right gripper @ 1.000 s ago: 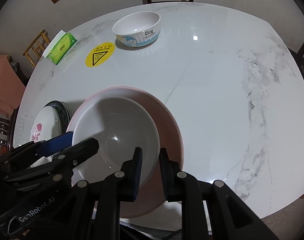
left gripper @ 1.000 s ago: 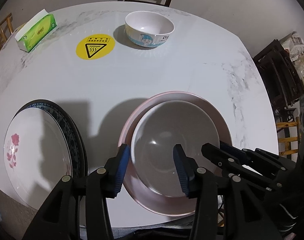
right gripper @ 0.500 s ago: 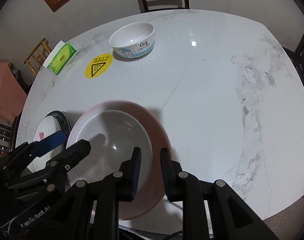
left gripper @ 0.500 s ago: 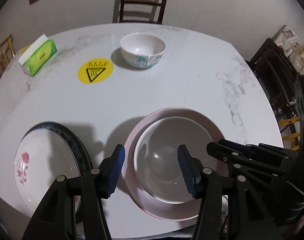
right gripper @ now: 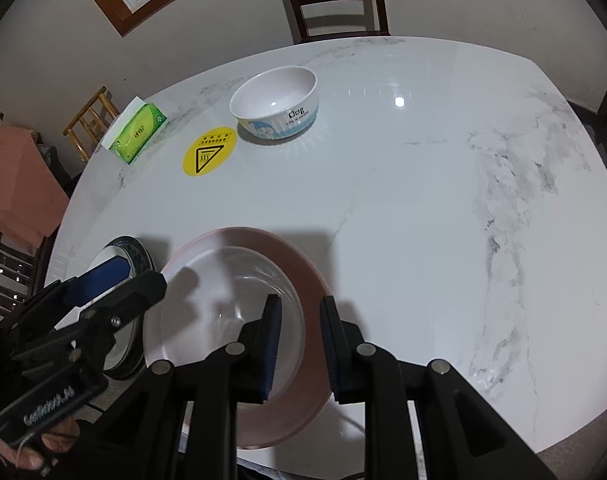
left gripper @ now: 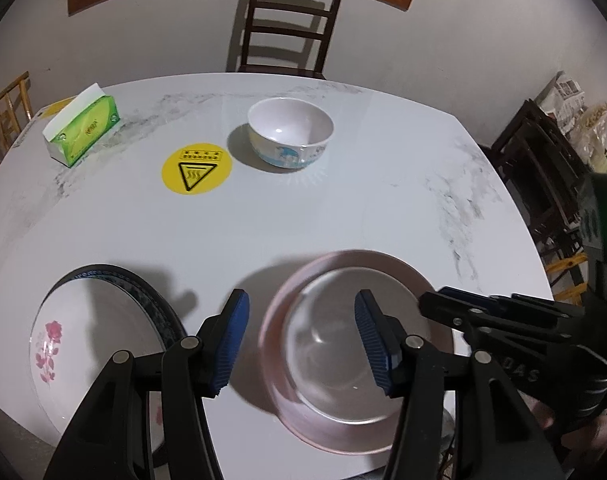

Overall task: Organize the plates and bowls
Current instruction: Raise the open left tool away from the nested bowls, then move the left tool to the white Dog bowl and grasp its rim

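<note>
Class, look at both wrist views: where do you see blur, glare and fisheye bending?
Left wrist view: pink plate and clear bowl look motion-smeared. Right wrist view: lamp glare on the table; chair and window frame look tilted and bowed.

Glossy white marble-look table (left gripper: 343, 208), grey veins. Glazed ceramic-looking bowl (left gripper: 290, 136), shiny. Clear glassy bowl (left gripper: 331, 356) on smooth pink plate (left gripper: 407, 276). Matt black plastic grippers, ribbed blue pads (left gripper: 233, 340). Dark wooden chair (left gripper: 289, 28).
</note>
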A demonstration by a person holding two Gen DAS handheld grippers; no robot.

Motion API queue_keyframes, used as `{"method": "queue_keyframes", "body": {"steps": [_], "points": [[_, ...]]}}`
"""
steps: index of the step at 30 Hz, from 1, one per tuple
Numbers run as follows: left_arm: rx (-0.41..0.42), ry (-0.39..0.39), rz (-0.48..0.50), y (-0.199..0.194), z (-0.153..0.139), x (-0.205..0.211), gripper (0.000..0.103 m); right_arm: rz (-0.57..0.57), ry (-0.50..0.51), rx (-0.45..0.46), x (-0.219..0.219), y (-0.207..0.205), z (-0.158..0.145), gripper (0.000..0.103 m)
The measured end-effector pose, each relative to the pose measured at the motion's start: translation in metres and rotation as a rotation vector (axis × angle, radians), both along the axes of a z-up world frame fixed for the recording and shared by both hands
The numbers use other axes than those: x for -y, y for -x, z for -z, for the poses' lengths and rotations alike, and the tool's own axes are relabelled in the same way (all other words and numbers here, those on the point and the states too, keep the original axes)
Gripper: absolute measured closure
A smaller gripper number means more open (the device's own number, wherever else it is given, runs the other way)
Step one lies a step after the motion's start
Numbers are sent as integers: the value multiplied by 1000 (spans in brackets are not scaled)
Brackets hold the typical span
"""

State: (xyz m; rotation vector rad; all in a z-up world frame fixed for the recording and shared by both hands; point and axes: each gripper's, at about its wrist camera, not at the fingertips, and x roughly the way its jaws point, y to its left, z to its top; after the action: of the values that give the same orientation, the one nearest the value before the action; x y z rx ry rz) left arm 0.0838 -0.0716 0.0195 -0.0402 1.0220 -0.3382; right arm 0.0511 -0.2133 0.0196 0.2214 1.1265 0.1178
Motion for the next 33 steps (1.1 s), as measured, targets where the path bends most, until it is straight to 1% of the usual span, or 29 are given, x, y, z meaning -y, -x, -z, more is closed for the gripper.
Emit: {"method": "queue_keyframes", "body": {"steps": [3, 6, 9, 14, 17, 19, 22, 24, 27, 29, 33], "points": [[-3, -11, -18, -5, 2, -5, 51, -5, 0, 22, 2, -1, -3, 83], [-6, -24, -37, -10, 4, -11, 51, -6, -31, 43, 9, -2, -6, 83], [-3, -35, -59, -15, 7, -16, 51, 2, -21, 61, 14, -5, -8, 83], [-1, -60, -77, -24, 11, -22, 51, -23, -27, 69, 22, -13, -7, 83], [2, -69, -88, -30, 12, -24, 51, -26, -59, 72, 27, -20, -7, 83], [-7, -58, -97, -37, 13, -27, 51, -26, -74, 66, 32, -25, -7, 83], [-18, -49, -110, -46, 15, -30, 51, -27, -68, 49, 36, -34, -4, 82], [-17, -55, -114, -53, 16, -30, 51, -34, -95, 26, 37, -42, 0, 82], [-27, -72, -121, -66, 20, -31, 51, -37, -85, -15, 39, -52, 7, 82], [-37, -75, -126, -76, 22, -31, 51, -33, -112, -29, 42, -61, 13, 82], [-48, -78, -136, -101, 24, -30, 51, -45, -89, -40, 41, -80, 17, 82]]}}
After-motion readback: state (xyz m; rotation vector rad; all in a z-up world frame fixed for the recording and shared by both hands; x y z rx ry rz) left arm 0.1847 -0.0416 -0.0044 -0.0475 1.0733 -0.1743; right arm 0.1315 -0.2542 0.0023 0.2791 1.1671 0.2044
